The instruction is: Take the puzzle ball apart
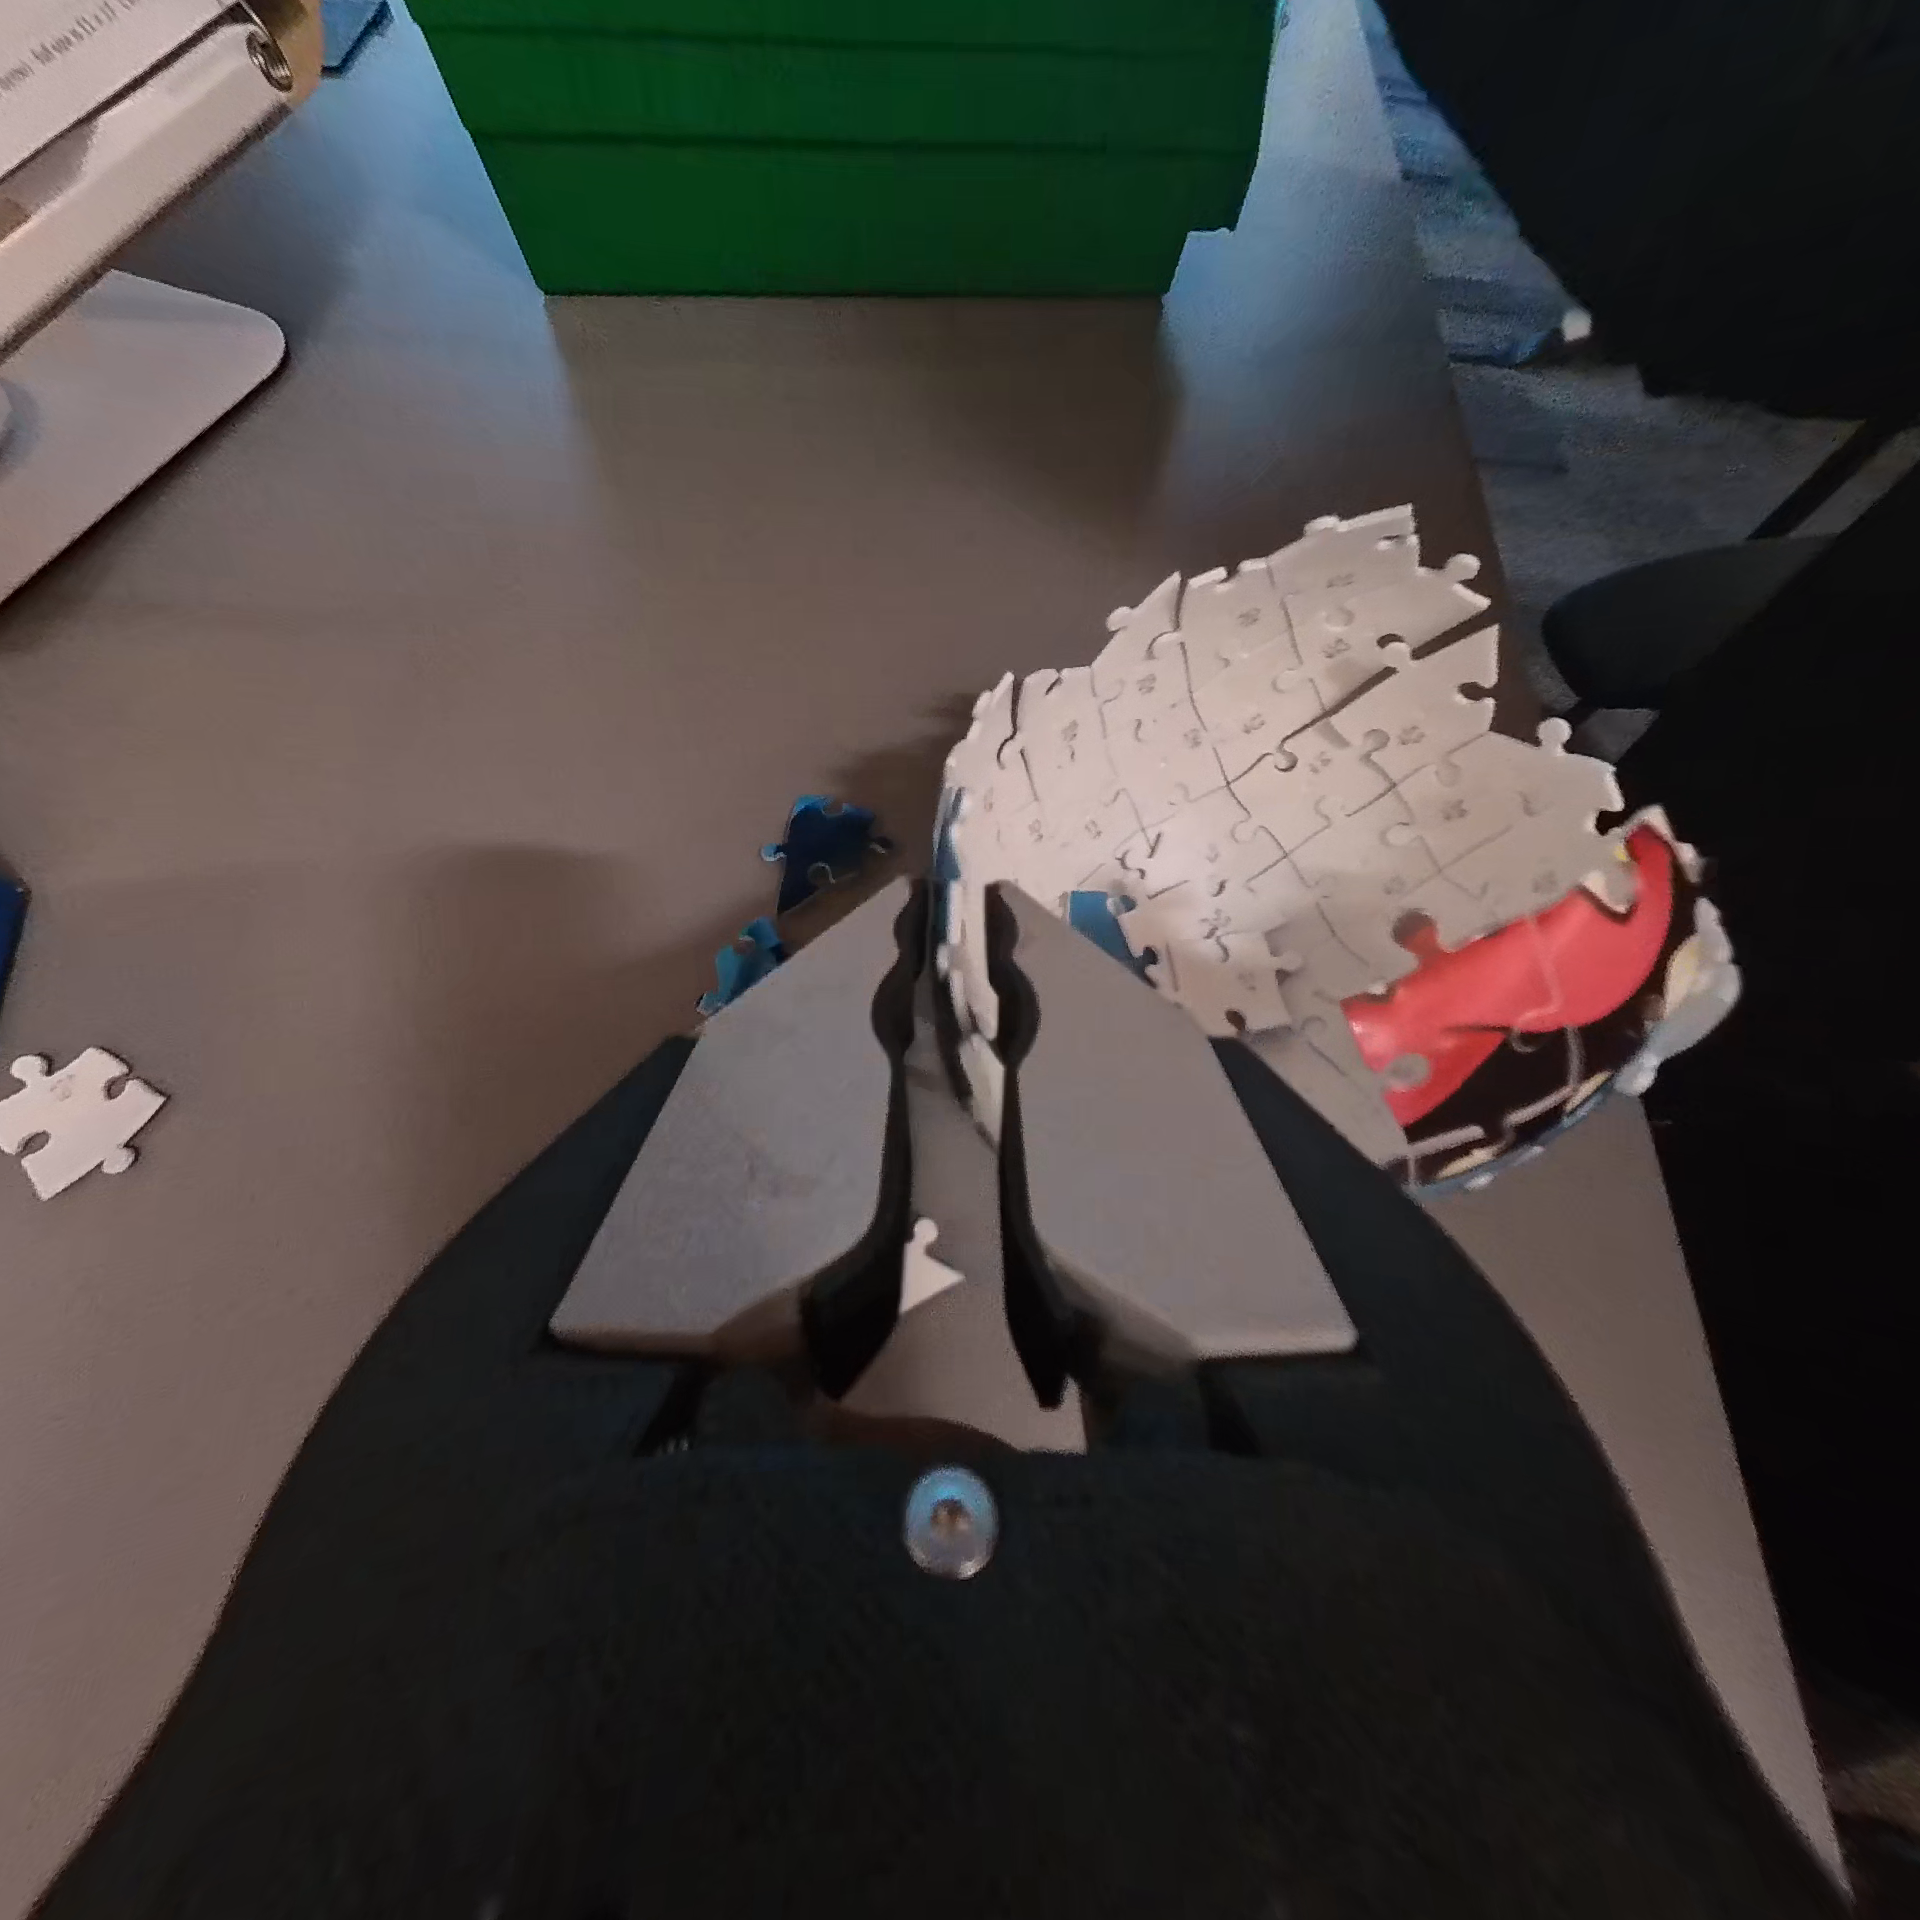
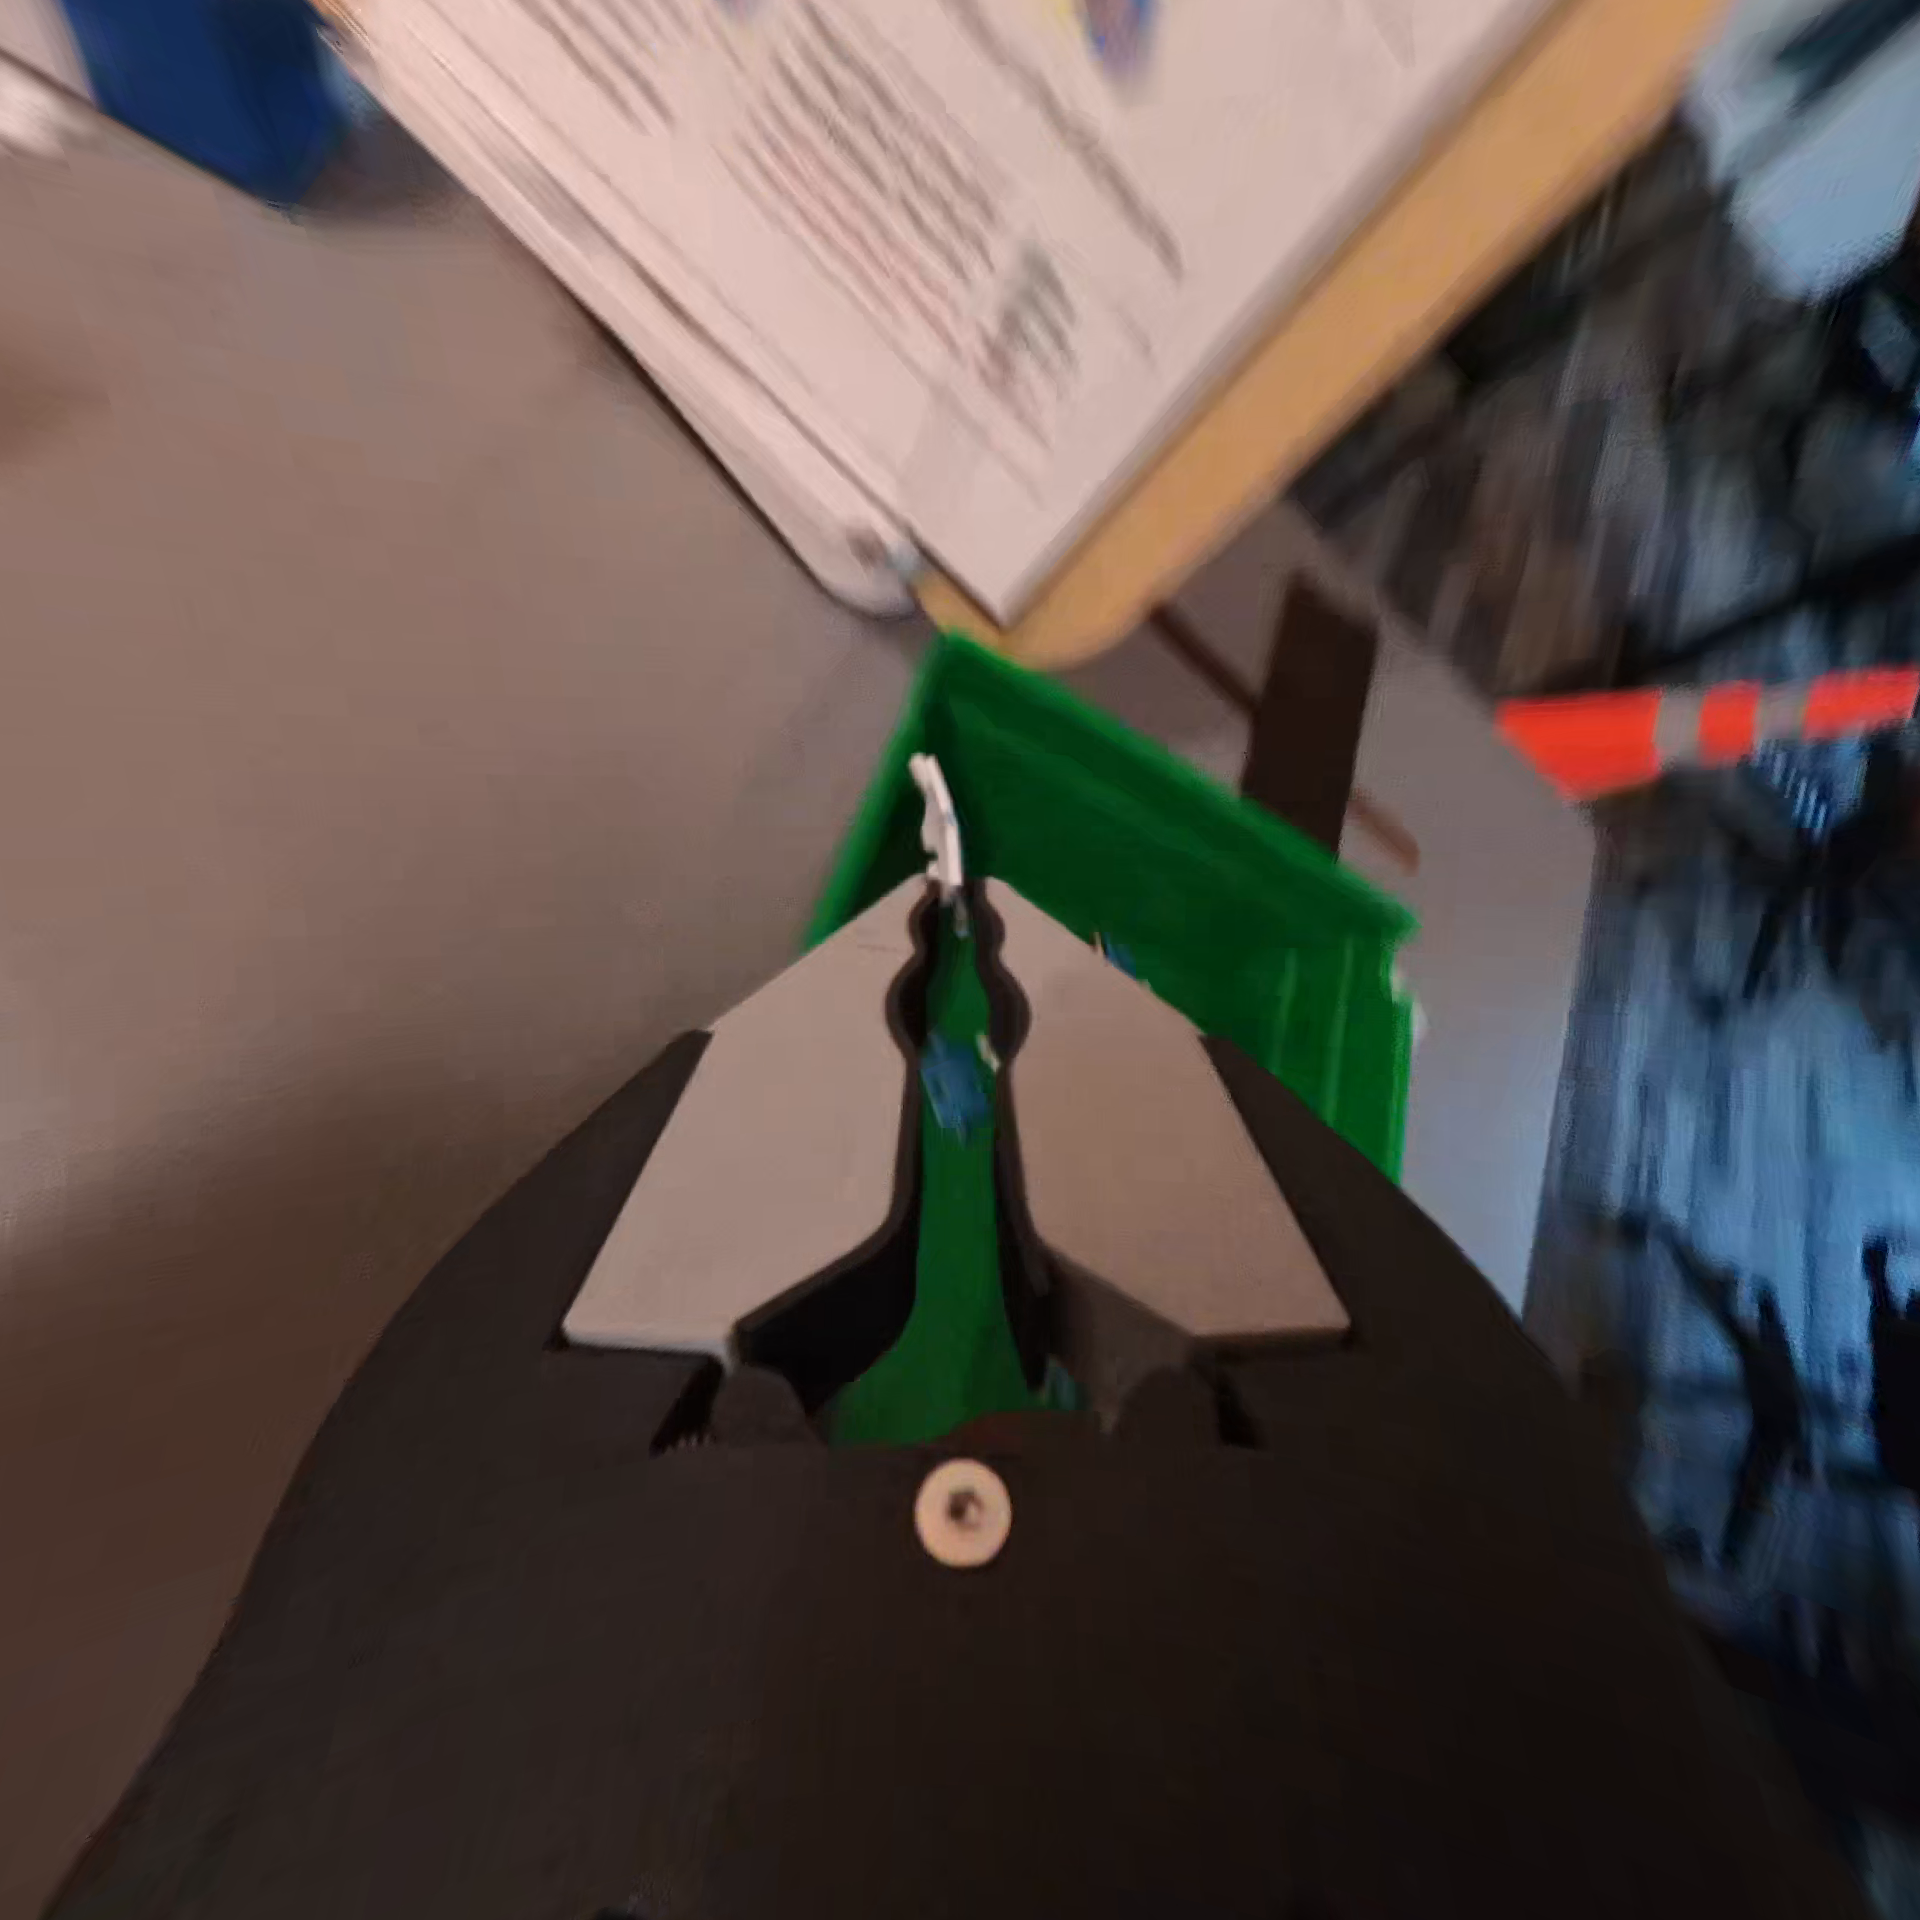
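Observation:
In the left wrist view a half-built puzzle ball shell (image 1: 1278,790), white inside and red, black and blue outside, lies tilted at the table's right edge. My left gripper (image 1: 956,899) stands at the shell's left rim. The rim runs between the fingers (image 1: 1049,987), which are slightly apart and do not clearly press on it. My right gripper (image 2: 954,891) is shut on a small white puzzle piece (image 2: 938,821), held edge-on at the fingertips above a green box (image 2: 1143,883). A blue piece (image 2: 951,1091) lies inside the box below the jaws.
Loose blue pieces (image 1: 821,847) and a white piece (image 1: 73,1117) lie on the grey table (image 1: 623,571). The green box (image 1: 852,145) stands at the back. A stand with printed sheets (image 2: 883,260) is at the left. A dark chair (image 1: 1766,727) is to the right.

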`<state>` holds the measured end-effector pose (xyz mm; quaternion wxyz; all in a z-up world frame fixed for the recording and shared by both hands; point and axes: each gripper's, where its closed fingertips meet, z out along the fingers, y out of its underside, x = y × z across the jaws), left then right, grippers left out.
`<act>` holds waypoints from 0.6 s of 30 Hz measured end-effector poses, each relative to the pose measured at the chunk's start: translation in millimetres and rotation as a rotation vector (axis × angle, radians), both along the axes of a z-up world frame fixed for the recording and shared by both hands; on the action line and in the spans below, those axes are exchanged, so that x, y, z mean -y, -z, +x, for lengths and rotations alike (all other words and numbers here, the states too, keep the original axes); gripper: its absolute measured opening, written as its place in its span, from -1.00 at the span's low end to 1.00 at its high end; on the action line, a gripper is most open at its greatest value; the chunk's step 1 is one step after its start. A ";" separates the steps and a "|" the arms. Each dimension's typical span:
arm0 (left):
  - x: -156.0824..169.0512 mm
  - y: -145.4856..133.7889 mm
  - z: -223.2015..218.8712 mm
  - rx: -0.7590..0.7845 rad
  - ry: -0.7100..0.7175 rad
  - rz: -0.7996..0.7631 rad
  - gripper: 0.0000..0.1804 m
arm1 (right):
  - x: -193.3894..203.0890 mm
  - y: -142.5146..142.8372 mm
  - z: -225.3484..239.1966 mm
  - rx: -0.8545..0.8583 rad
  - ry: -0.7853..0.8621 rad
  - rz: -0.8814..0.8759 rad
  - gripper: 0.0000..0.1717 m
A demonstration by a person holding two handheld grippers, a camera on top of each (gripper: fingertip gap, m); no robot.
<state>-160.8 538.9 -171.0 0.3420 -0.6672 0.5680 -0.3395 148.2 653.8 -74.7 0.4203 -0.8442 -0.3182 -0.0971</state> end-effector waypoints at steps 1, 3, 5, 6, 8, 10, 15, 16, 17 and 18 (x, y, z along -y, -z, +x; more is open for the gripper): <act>0.2 -1.2 -1.9 -0.004 -0.003 0.002 -0.87 | 1.6 4.7 16.1 0.000 0.073 -0.030 -0.78; 1.5 -5.5 -7.3 -0.001 -0.001 0.007 -0.84 | 11.7 4.2 -1.0 -0.070 0.044 -0.033 -0.64; 0.0 -12.1 -9.4 0.031 -0.015 0.012 -0.90 | 29.9 1.0 -69.7 -0.209 -0.184 -0.042 -0.66; 0.9 -11.0 -10.2 0.026 -0.013 -0.007 -0.90 | 42.7 4.0 -109.1 -0.272 -0.312 -0.089 -0.65; -0.8 -2.9 -16.1 -0.026 -0.023 -0.031 -0.89 | 68.2 15.7 -180.0 -0.347 -0.533 -0.221 -0.60; 0.8 1.1 -17.9 -0.043 -0.018 -0.028 -0.94 | 89.8 27.0 -239.9 -0.383 -0.723 -0.322 -0.59; -1.6 -5.3 -18.8 -0.021 -0.034 0.032 -1.00 | 101.9 69.5 -315.6 -0.235 -0.915 -0.473 -0.62; -2.2 -6.3 -18.9 -0.016 -0.033 0.043 -1.00 | 105.3 74.1 -321.8 -0.213 -0.947 -0.498 -0.68; -2.8 -7.1 -18.8 -0.013 -0.031 0.057 -1.00 | 110.5 76.4 -326.7 -0.205 -0.985 -0.523 -0.79; -3.4 -6.6 -19.3 -0.015 -0.030 0.072 -1.00 | 113.0 77.3 -329.7 -0.191 -1.012 -0.525 -0.94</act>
